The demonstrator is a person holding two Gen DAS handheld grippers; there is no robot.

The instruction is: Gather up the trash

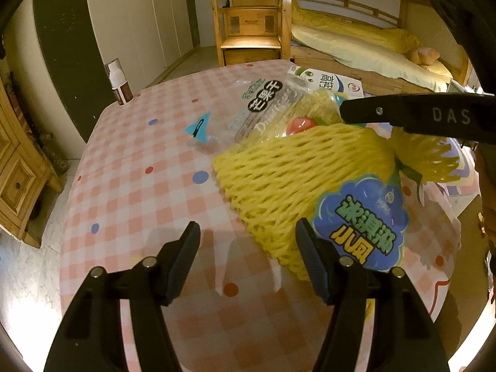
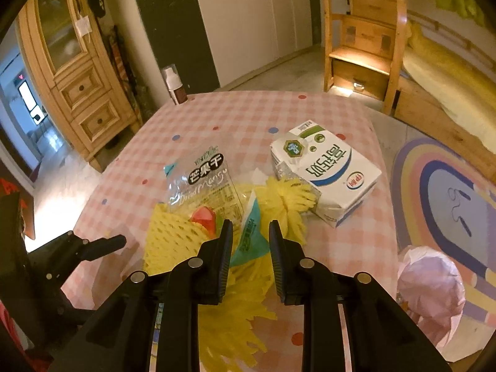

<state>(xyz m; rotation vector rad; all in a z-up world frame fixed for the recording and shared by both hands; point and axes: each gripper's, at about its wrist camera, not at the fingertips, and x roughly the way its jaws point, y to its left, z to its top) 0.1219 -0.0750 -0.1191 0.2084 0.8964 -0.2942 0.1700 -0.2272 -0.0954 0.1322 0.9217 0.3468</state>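
The right claw [image 2: 250, 241] stands narrowly parted around the wrapper [image 2: 252, 238] without visibly pinching it, the left claw [image 1: 248, 248] open and empty, so the light foam net [image 1: 297, 183] could slip back onto the counter [image 1: 130, 167].

The near-left part of the pink checked tablecloth [image 1: 130, 186] is left bare and can be crossed freely. The centre is blocked by a heap: a yellow foam fruit net [image 1: 279, 179], a clear dried-mango bag [image 2: 204, 186] and a white milk carton [image 2: 328, 173]. The far-left corner is occupied by a white-capped brown bottle [image 1: 119, 83].
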